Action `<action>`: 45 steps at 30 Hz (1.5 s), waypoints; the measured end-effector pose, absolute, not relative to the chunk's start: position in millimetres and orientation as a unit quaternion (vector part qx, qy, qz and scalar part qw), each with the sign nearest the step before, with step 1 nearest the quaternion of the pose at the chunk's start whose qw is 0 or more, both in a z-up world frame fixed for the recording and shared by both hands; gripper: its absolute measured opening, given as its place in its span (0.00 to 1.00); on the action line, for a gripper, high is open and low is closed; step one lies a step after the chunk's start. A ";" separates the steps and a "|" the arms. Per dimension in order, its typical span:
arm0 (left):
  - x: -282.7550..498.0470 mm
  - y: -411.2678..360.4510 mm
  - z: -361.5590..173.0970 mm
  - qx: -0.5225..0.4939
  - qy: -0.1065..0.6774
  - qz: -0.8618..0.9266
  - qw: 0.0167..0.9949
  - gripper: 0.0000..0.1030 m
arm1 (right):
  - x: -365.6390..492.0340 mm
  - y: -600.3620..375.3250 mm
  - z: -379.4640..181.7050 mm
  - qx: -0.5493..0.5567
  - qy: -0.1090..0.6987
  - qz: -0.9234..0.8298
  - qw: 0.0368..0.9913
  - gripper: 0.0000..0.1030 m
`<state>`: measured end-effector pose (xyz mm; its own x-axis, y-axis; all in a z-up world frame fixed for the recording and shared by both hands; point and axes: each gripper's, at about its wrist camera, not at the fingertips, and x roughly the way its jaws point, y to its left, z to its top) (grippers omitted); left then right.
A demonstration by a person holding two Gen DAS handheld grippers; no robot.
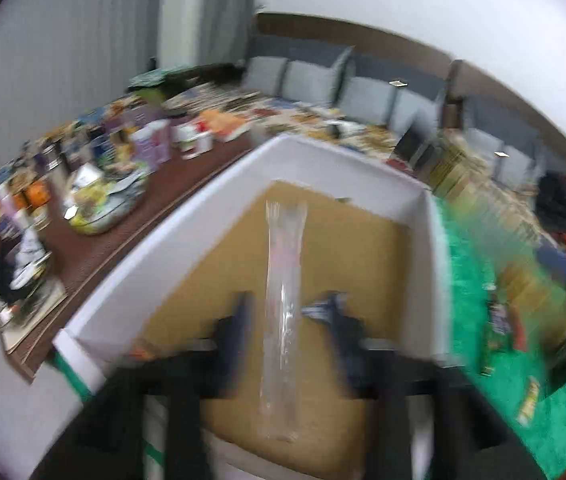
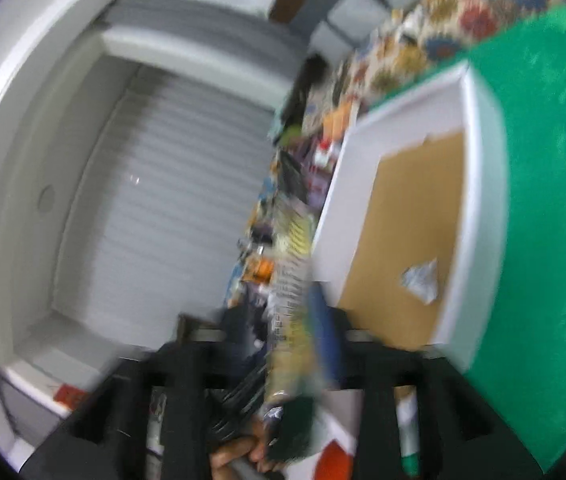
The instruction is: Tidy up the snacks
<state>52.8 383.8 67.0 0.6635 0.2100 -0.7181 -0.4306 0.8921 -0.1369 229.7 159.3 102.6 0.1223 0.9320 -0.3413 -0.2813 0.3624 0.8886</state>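
Two fingers of my left gripper (image 1: 287, 316) stand apart around a clear packet (image 1: 285, 304) over the box (image 1: 131, 280); grip unclear. My right gripper (image 2: 287, 320) pinches a snack packet (image 2: 289, 292). I'd lower both gently inside.

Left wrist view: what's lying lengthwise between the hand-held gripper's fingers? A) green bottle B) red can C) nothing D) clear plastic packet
D: a long clear plastic packet lies on the white box's cardboard floor, between the left hand-held gripper's spread fingers, neither visibly touching it.
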 end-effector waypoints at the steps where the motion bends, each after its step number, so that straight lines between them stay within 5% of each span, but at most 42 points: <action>1: 46.1 389.3 63.2 -0.155 0.362 0.194 0.899 0.85 | 227.7 163.5 99.2 0.332 0.486 0.449 0.672 0.58; 7: 18.1 379.0 39.1 -0.179 0.354 0.189 0.898 0.86 | 197.2 107.2 75.7 0.151 0.441 0.382 0.798 0.59; 15: 15.6 261.0 53.9 -0.151 0.345 0.057 0.925 0.90 | 177.5 -78.7 -5.1 -0.041 0.430 0.131 0.893 0.60; 18: 23.8 210.1 52.5 -0.157 0.346 0.000 0.925 0.99 | 163.6 -153.7 -17.9 -0.056 0.436 0.053 0.897 0.60; 29: 98.1 63.2 -43.2 -0.071 0.445 -0.018 0.893 0.99 | 142.1 -269.3 -34.6 0.011 0.444 -0.032 0.895 0.66; 45: 119.8 60.5 -92.0 -0.019 0.461 0.010 0.887 1.00 | 128.5 -242.3 -42.0 0.014 0.453 0.044 0.891 0.71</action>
<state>119.8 60.5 -92.0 0.5746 0.0007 -0.8184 -0.0361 0.9991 -0.0244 128.6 -242.3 -42.0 0.5866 0.0904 -0.8048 -0.0655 0.9958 0.0641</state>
